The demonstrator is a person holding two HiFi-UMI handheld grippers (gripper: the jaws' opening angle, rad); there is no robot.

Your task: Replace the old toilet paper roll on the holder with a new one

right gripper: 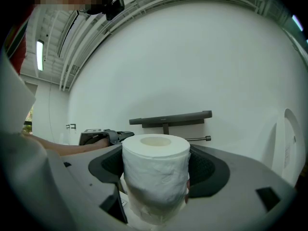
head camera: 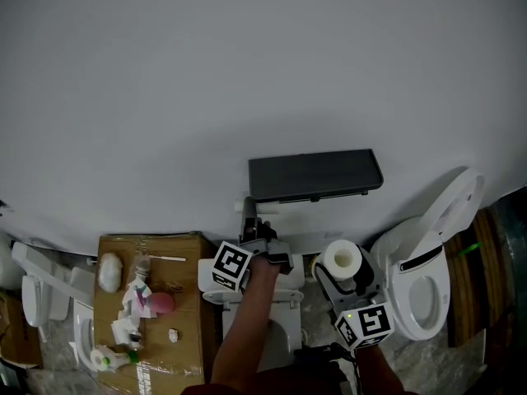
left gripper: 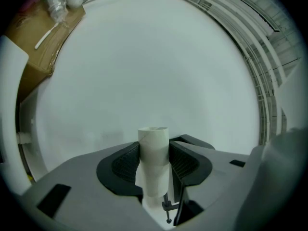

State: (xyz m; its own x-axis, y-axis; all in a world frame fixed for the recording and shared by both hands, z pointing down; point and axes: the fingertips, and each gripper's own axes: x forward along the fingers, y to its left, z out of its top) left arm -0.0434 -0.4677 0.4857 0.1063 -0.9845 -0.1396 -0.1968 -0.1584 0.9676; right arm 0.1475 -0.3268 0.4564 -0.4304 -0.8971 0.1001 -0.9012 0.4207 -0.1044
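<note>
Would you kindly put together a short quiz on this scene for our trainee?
1. True or false: the right gripper is empty.
2. The left gripper grips: A a sponge; B an empty cardboard tube; C a brush.
3. Fill in: the toilet lid stands ____.
Key: 1 false, it holds the new roll; 2 B; 3 raised.

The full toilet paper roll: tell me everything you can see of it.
The full roll is white, soft-looking paper with a crinkled surface, wound around a hollow core. It stands upright, core opening up, clamped between the black ribbed pads of the right gripper, before the white wall, with the dark holder beyond it.
</note>
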